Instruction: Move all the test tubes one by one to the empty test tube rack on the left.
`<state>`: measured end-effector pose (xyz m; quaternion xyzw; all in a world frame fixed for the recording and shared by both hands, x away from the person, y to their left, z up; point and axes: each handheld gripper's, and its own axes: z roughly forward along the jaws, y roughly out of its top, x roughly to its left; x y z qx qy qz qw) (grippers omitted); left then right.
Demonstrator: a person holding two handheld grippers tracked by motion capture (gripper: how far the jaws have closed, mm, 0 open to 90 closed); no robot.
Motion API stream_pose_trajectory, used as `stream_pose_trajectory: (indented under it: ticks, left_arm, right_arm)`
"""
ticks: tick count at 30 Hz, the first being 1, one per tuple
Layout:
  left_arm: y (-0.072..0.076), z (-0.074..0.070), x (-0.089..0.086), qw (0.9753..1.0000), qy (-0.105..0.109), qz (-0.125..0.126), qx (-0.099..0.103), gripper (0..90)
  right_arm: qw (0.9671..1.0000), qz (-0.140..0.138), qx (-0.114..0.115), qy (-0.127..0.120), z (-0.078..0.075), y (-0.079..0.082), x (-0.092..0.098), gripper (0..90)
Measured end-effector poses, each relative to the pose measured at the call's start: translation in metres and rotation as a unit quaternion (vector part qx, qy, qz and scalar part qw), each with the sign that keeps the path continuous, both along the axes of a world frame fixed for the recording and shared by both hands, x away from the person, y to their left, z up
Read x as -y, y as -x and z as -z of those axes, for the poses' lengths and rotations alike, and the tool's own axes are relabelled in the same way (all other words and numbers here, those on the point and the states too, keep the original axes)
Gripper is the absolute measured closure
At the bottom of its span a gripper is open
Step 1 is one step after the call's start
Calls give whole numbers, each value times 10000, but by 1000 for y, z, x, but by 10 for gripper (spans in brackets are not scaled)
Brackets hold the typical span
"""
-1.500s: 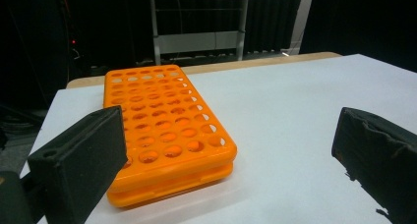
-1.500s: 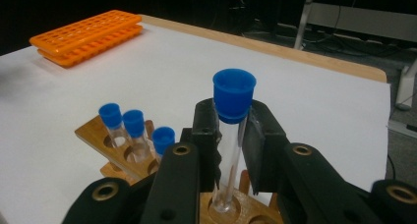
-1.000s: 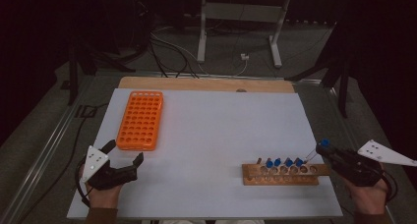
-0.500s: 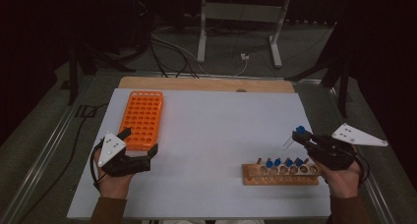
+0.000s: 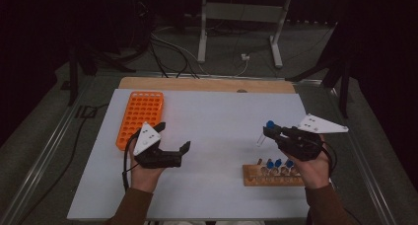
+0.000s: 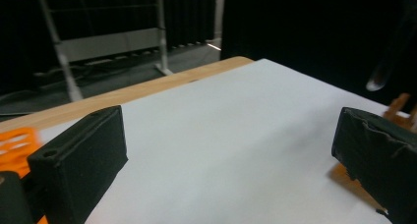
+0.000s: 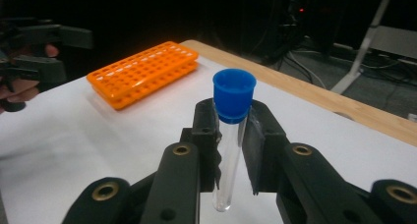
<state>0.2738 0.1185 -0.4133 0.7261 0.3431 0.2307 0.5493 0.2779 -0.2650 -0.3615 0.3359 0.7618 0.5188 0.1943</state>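
In the high view, a clear test tube [image 5: 264,134] with a blue cap is held in the jaws of the right gripper [image 5: 270,130], lifted above the white tabletop [image 5: 217,121] just beyond the wooden rack [image 5: 272,175], in which other blue-capped tubes [image 5: 277,164] are seated. The left gripper [image 5: 172,140] is seen near the orange rack [image 5: 139,117], its jaws spread wide with nothing between them.

In the left gripper view, the two black jaws are set far apart over bare tabletop, and the orange rack [image 6: 14,144] is glimpsed at the left edge.

In the right gripper view, the tube [image 7: 229,140] is clamped upright just under its cap, and the orange rack [image 7: 143,71] is shown well beyond it.
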Motion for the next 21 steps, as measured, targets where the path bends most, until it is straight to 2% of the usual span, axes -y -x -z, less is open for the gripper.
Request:
stream_pose_trajectory:
  ticks: [5, 7, 8, 9, 10, 12, 15, 16, 18, 21]
  left_arm:
    - [-2, -4, 30, 9995, 38, 289, 86, 62]
    - [-2, -4, 36, 9993, 49, 360, 84, 107]
    - [-2, -4, 41, 9990, 64, 435, 72, 151]
    - [-3, -4, 50, 9977, 112, 667, 44, 189]
    - [-3, -4, 50, 9977, 112, 667, 44, 202]
    - [-3, -4, 62, 9971, 36, 753, 47, 243]
    - [-4, -4, 78, 9961, 99, 875, 6, 296]
    - [-4, -4, 78, 9961, 99, 875, 6, 308]
    - [-3, -4, 85, 9960, 70, 886, 13, 351]
    - [-3, -3, 94, 9946, -31, 1034, 28, 426]
  right_arm:
    - [9999, -164, -39, -19, 1, -3, -18, 772]
    - [9997, -227, -59, -33, 1, -3, -25, 773]
    - [9996, -271, -70, -48, 1, -4, -29, 773]
    - [9995, -299, -74, -53, 1, -4, -32, 772]
    - [9994, -326, -77, -57, 1, -4, -34, 773]
    - [9992, -393, -85, -71, 2, -4, -41, 772]
    - [9987, -485, -111, -90, 3, -4, -48, 772]
    - [9987, -485, -111, -90, 3, -4, -48, 772]
    - [9984, -552, -129, -79, 4, -4, -55, 772]
    - [9980, -616, -149, -72, 5, -4, -60, 772]
